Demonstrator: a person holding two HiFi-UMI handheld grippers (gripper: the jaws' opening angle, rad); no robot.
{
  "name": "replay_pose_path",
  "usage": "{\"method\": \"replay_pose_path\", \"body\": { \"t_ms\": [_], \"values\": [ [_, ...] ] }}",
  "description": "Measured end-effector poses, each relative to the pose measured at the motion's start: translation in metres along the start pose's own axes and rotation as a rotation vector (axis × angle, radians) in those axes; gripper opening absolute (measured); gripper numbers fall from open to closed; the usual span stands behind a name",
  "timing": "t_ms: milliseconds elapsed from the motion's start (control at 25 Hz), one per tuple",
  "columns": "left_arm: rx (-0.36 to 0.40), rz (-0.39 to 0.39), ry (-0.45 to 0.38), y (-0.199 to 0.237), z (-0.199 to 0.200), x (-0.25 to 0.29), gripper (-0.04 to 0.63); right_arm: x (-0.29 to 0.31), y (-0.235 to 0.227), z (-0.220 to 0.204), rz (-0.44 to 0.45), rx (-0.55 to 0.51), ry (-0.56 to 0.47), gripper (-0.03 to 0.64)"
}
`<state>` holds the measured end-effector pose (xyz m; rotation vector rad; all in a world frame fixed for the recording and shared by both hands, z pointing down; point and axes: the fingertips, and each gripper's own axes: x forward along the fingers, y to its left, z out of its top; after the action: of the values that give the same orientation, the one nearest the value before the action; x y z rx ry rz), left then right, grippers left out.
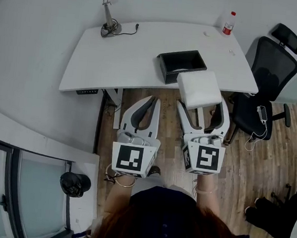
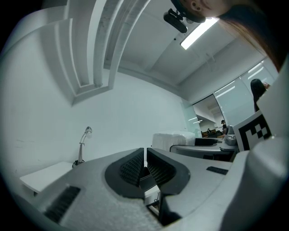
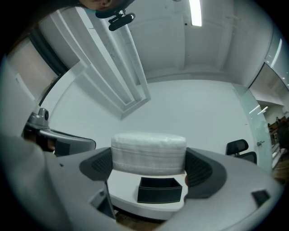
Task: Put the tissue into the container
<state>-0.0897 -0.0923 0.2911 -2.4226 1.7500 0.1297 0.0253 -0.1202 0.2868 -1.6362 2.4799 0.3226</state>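
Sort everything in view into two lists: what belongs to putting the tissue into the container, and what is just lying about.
Belongs to the job: white rectangular tissue pack, clamped in the right claw; black open-topped rectangular container on the white desk.

Just lying about: silver desk lamp; small red-and-white bottle; black office chair; left claw, shut and empty.

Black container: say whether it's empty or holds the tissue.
Empty: the black container shows only its dark inside; the tissue pack sits clamped in the right hand-held gripper.
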Motion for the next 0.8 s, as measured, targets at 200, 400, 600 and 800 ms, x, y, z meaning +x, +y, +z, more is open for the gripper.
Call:
{"method": "replay_pose_path", "body": {
  "t_ms": [200,400,600,800],
  "values": [
    [0.008,-0.021,-0.008,0.014,-0.005,0.005,0.041,0.013,0.006,-0.001,-0.017,-0.011,-0.005,0.446],
    [0.0,-0.039,-0.019,0.026,-0.004,0.012,0.041,0.024,0.011,-0.002,-0.038,-0.026,-0.009,0.446],
    [-0.003,-0.055,-0.016,0.032,-0.01,0.018,0.041,0.028,0.011,-0.003,-0.049,-0.032,0.0,0.446],
    [-0.016,-0.071,-0.015,0.032,-0.014,0.022,0.041,0.032,0.012,-0.006,-0.056,-0.039,0.006,0.446]
  ]
}}
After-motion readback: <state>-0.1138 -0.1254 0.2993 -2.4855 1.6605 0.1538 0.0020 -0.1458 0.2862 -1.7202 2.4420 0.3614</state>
